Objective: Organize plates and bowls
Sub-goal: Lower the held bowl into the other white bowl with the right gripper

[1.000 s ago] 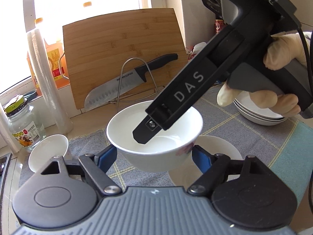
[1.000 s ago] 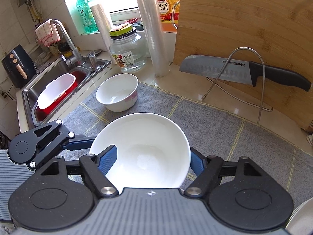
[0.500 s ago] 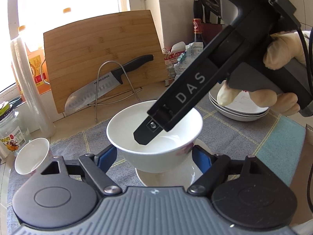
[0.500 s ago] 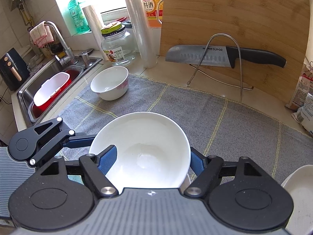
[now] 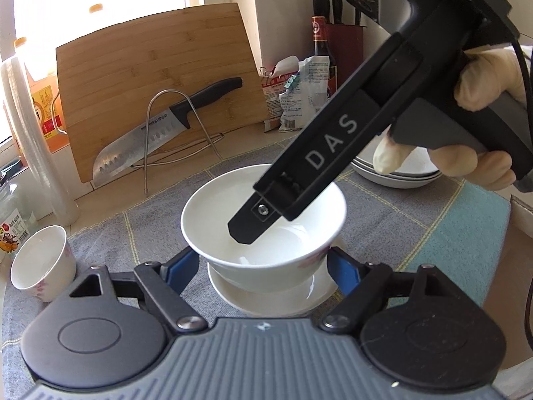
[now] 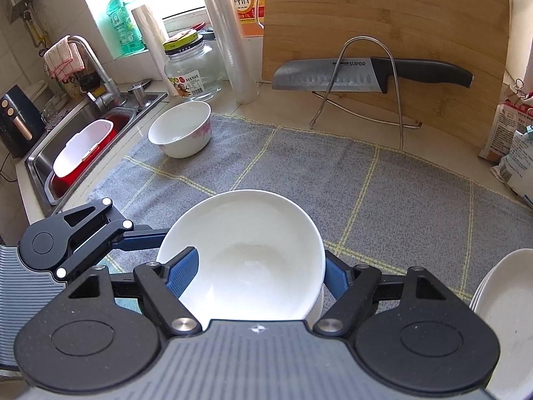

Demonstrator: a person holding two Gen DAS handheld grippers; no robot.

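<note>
Grey mat, glossy white bowl, empty

Bowls: two, one large, one small. Plates: one single; one stack, number unclear. Knife: one. Cutting board: one. Glass jar: one. Grippers: two, left, right.

Glossy white bowl, woven cloth mat
</note>
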